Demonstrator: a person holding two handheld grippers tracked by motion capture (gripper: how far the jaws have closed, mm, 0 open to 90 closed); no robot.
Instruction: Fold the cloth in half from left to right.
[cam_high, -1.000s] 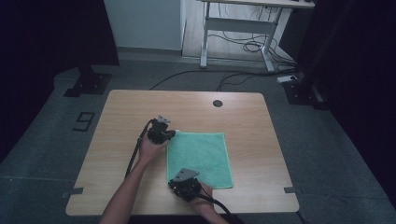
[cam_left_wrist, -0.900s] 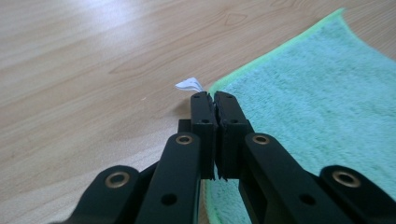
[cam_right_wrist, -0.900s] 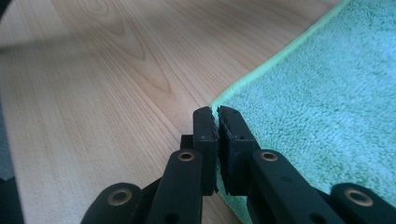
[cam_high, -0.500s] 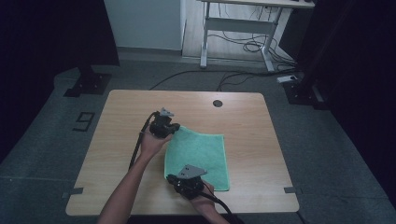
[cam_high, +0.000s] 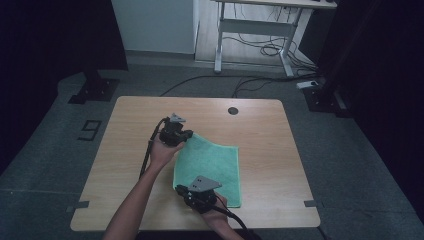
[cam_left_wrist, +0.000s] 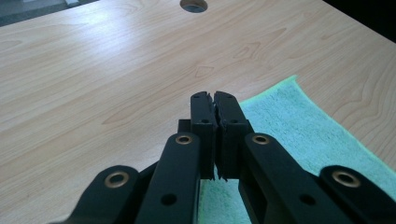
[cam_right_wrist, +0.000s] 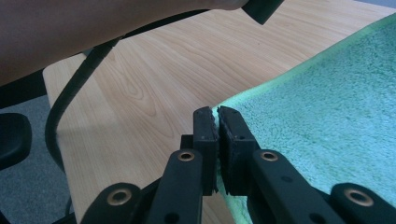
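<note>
A green towel (cam_high: 210, 160) lies spread on the wooden table (cam_high: 280, 150). My left gripper (cam_high: 188, 135) is shut on the towel's far left corner, which is raised slightly off the wood. My right gripper (cam_high: 182, 189) is shut on the near left corner. In the left gripper view the jaws (cam_left_wrist: 214, 100) are pressed together, with the towel (cam_left_wrist: 303, 130) running off to the right over the table (cam_left_wrist: 93, 70). In the right gripper view the gripper (cam_right_wrist: 215, 113) pinches the towel's (cam_right_wrist: 327, 102) edge. The left forearm (cam_right_wrist: 93, 32) and its cable (cam_right_wrist: 70, 98) cross above.
A round cable hole (cam_high: 233, 110) sits near the table's far edge and also shows in the left gripper view (cam_left_wrist: 193, 4). Beyond the table stand a desk frame (cam_high: 250, 30) with floor cables and two black stand bases (cam_high: 92, 90). Bare wood lies right of the towel.
My left gripper has moved a little farther away and pulled the towel's far left corner up and outward, skewing the towel's outline. The right gripper has shifted only slightly at the near left corner.
</note>
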